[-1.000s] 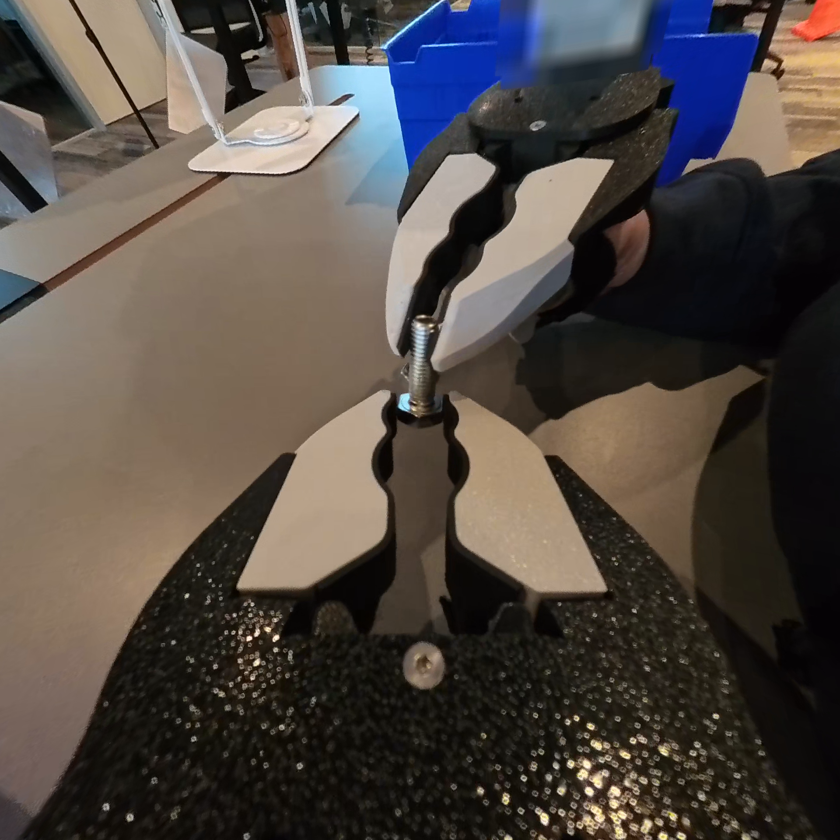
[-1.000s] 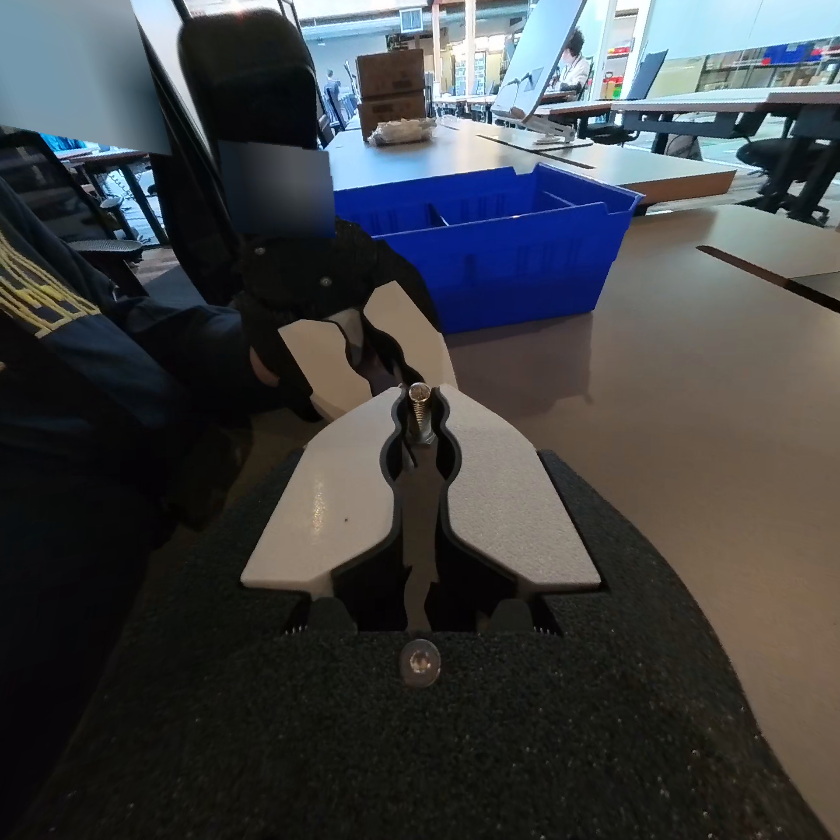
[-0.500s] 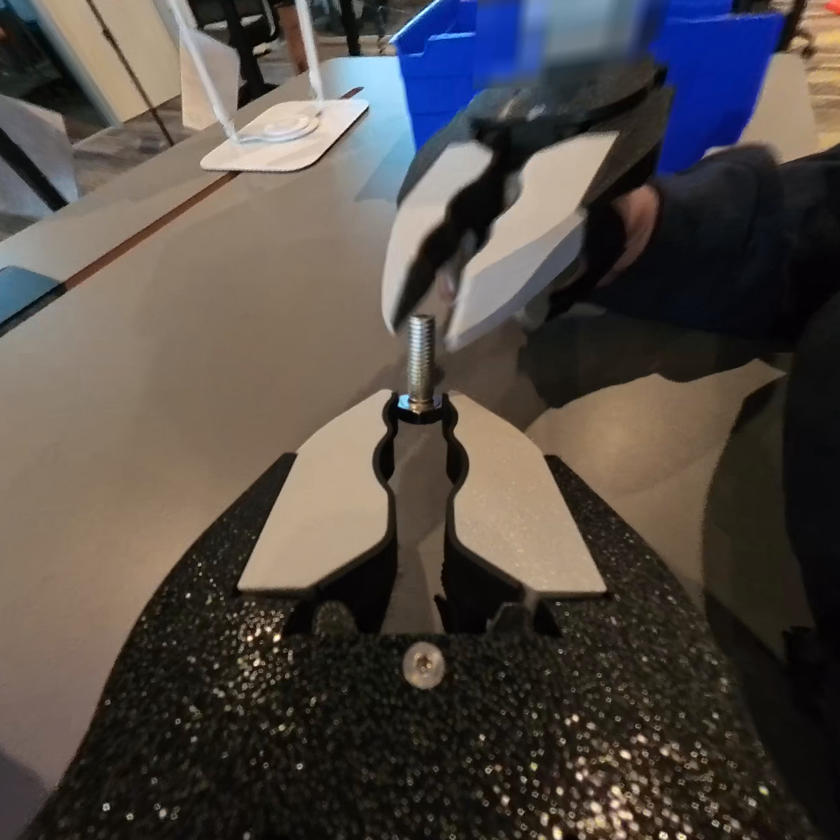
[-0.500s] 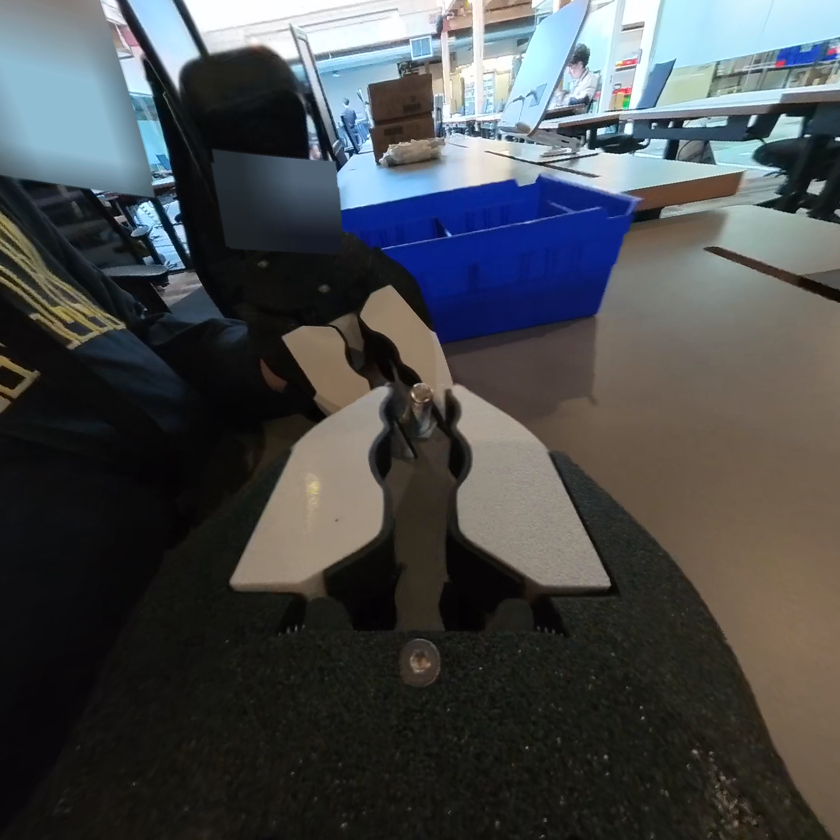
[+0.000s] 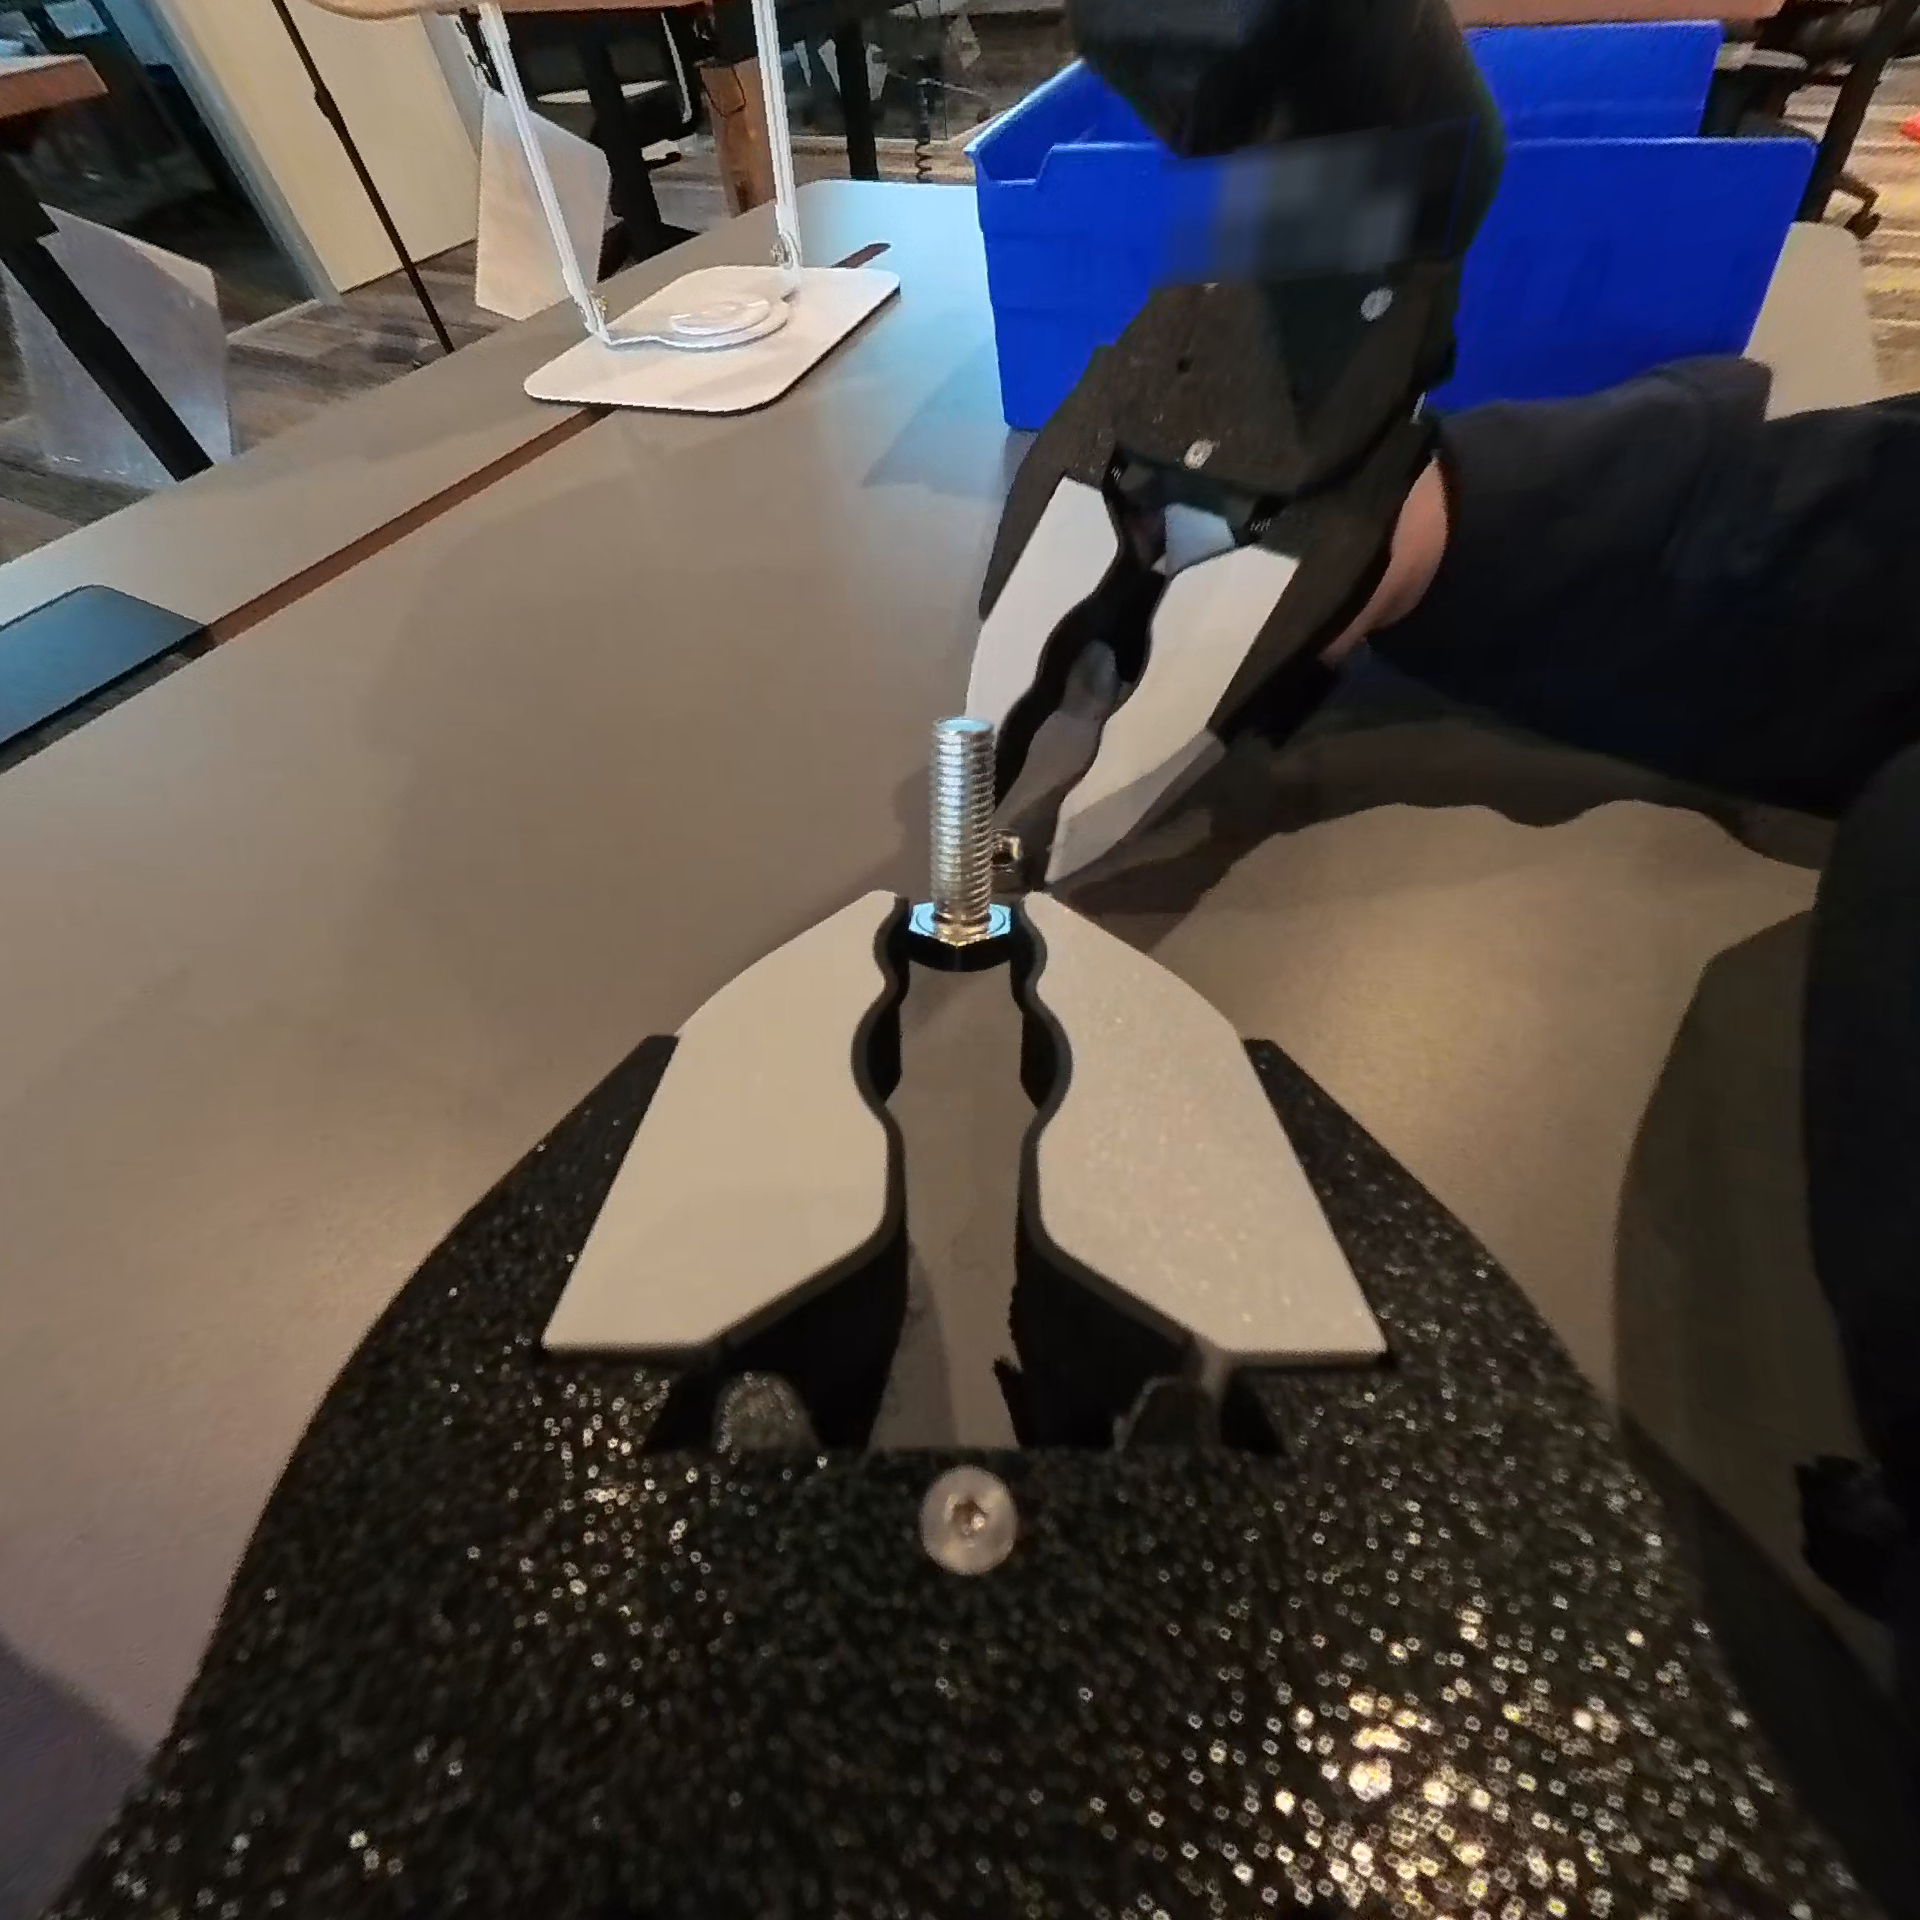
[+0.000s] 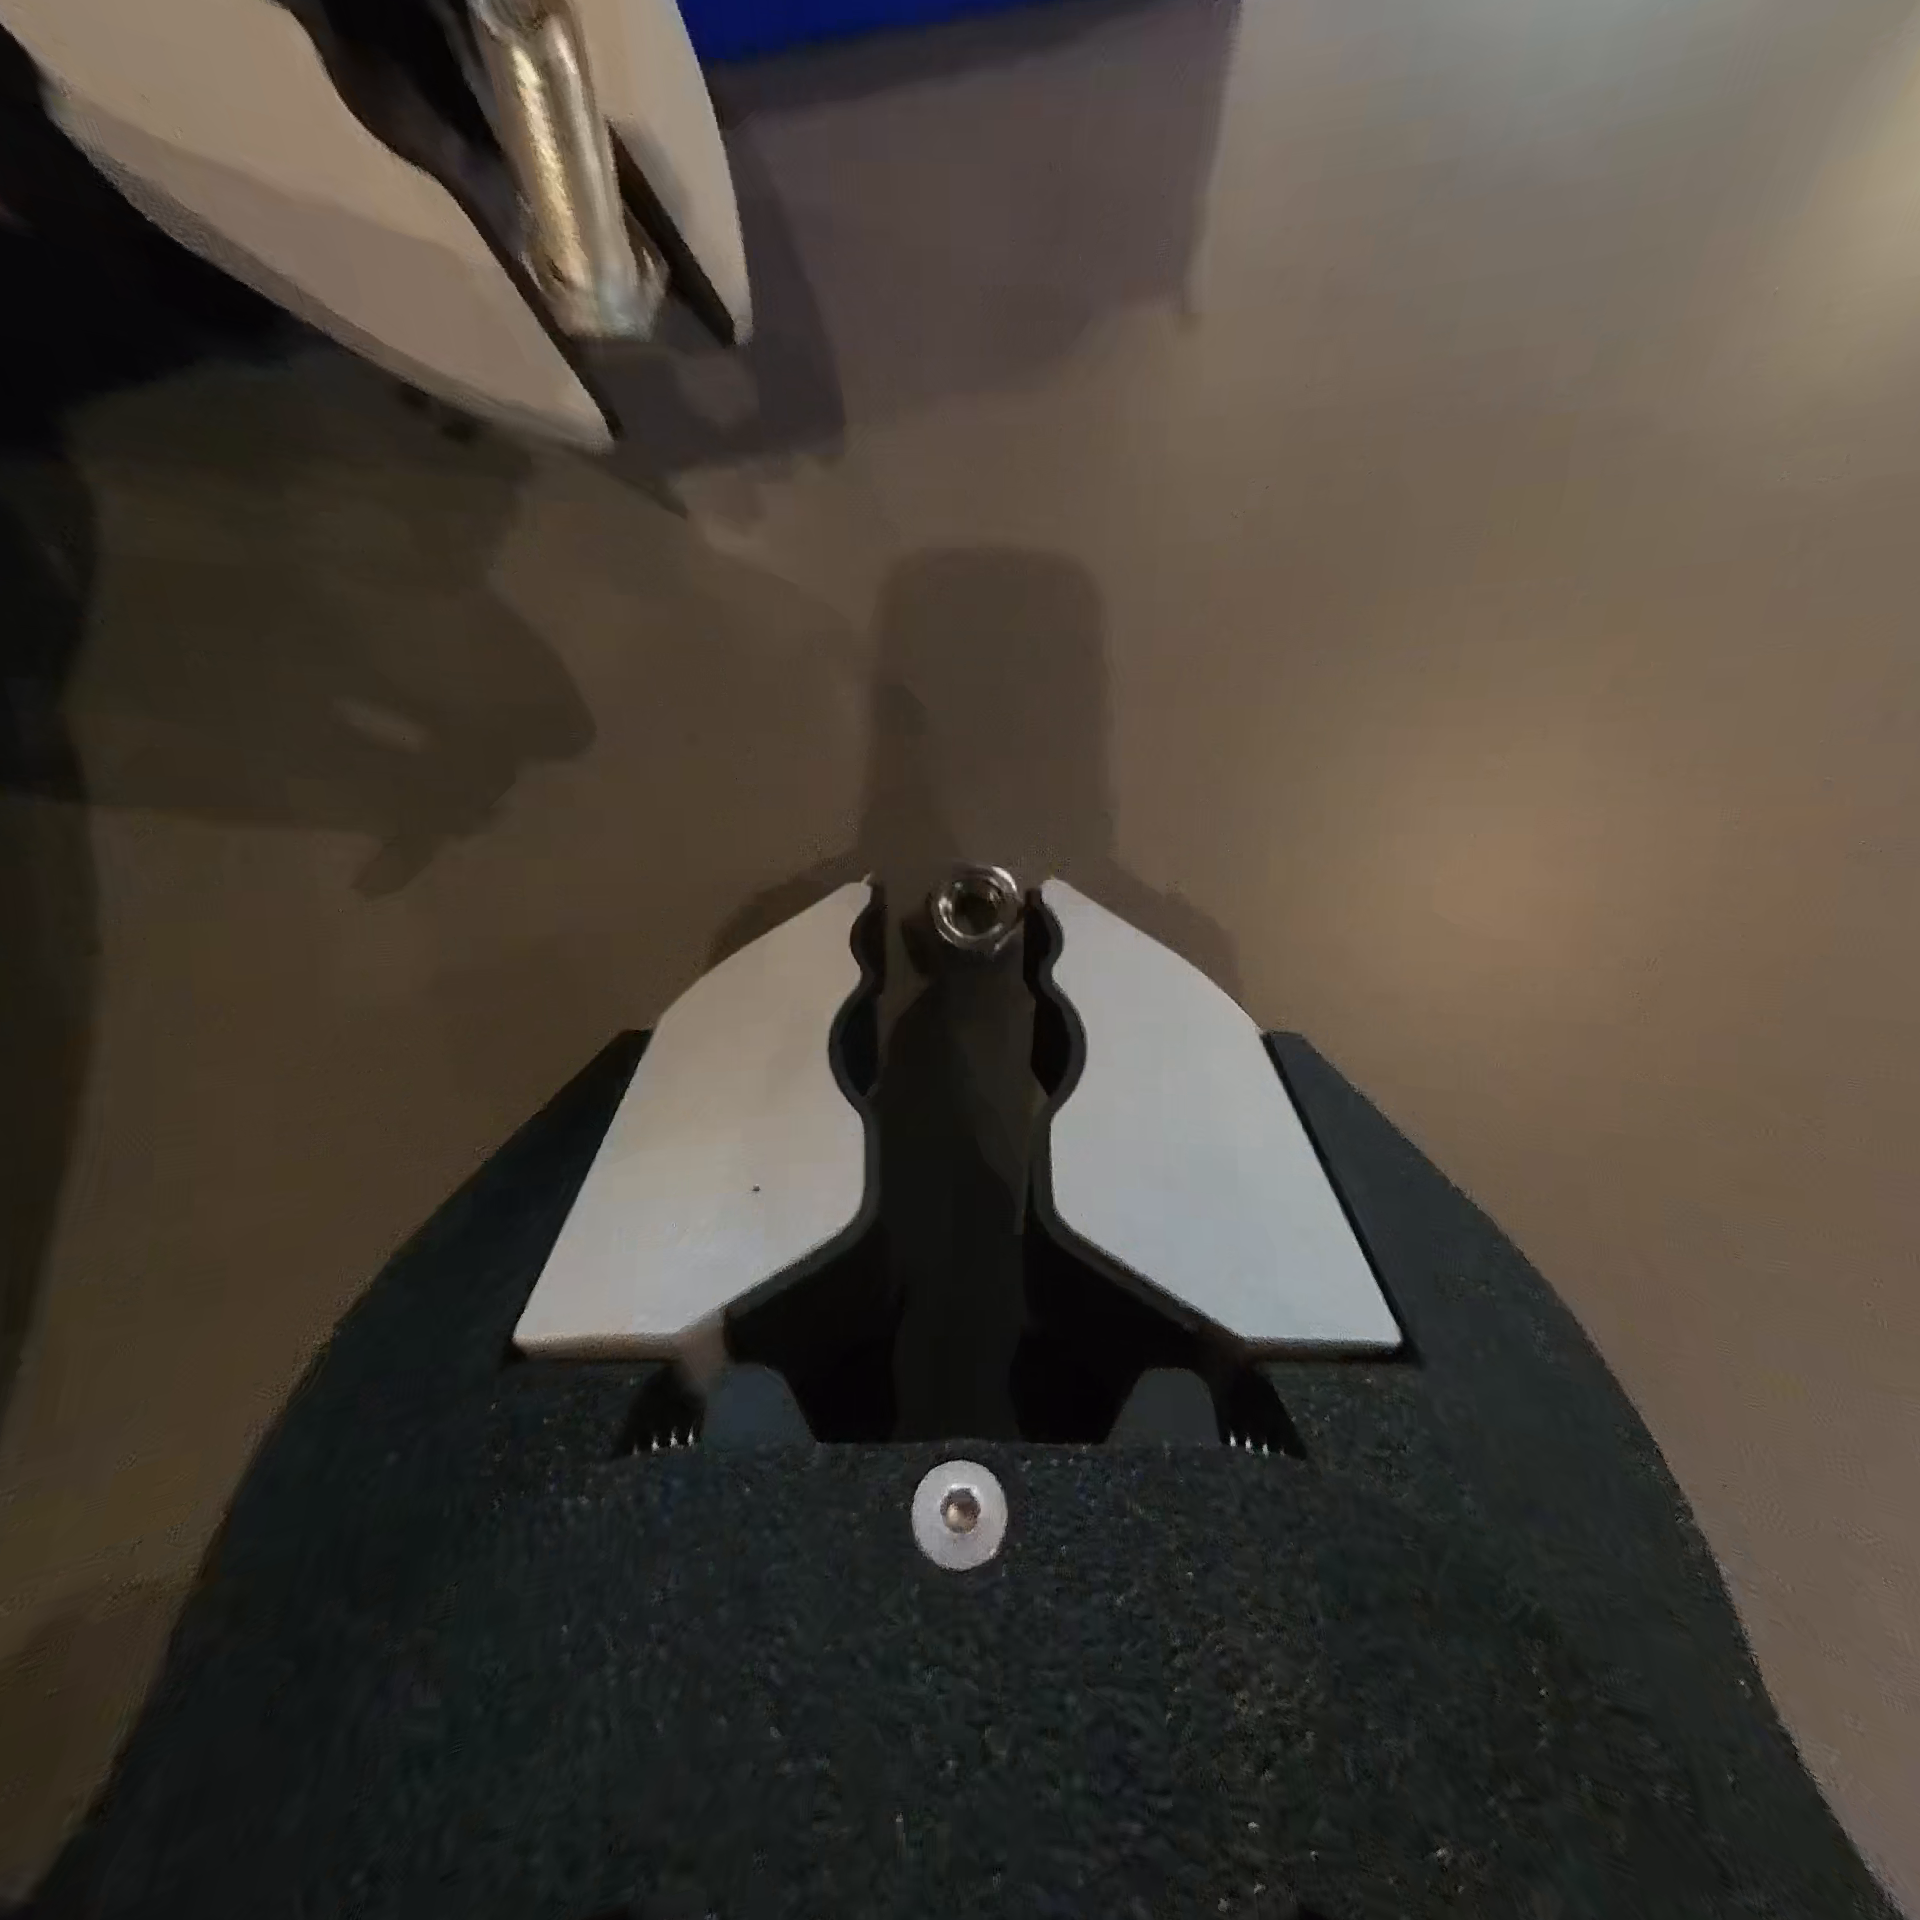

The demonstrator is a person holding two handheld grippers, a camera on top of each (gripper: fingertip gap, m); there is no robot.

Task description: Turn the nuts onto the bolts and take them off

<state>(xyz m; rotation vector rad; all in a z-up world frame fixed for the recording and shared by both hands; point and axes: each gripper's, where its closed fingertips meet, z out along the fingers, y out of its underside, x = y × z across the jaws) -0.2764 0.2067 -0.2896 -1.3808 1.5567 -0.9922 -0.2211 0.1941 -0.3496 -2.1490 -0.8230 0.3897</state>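
A silver bolt [image 5: 960, 805] stands upright with its thread on top, and my left gripper [image 5: 956, 920] is shut on its head. The thread is bare. My right gripper [image 6: 971, 899] is shut on a small silver nut [image 6: 971, 914] and points down at the grey table [image 6: 1455, 623]. In the left wrist view the right gripper [image 5: 1023, 857] is just right of the bolt, tips low near the table, with the nut [image 5: 1003, 852] between them. The bolt [image 6: 566, 166] and the left gripper's fingers [image 6: 312, 208] show blurred at the top left of the right wrist view.
A blue bin [image 5: 1091, 260] stands at the back of the table behind the right gripper. A white stand base [image 5: 717, 343] lies at the back left. A person's dark sleeve [image 5: 1662, 582] reaches in from the right. My right fingertips sit around 9 cm from my left ones.
The right gripper has come off the top of the bolt with the nut, swung right and tipped down toward the table. The left gripper still holds the bolt upright.
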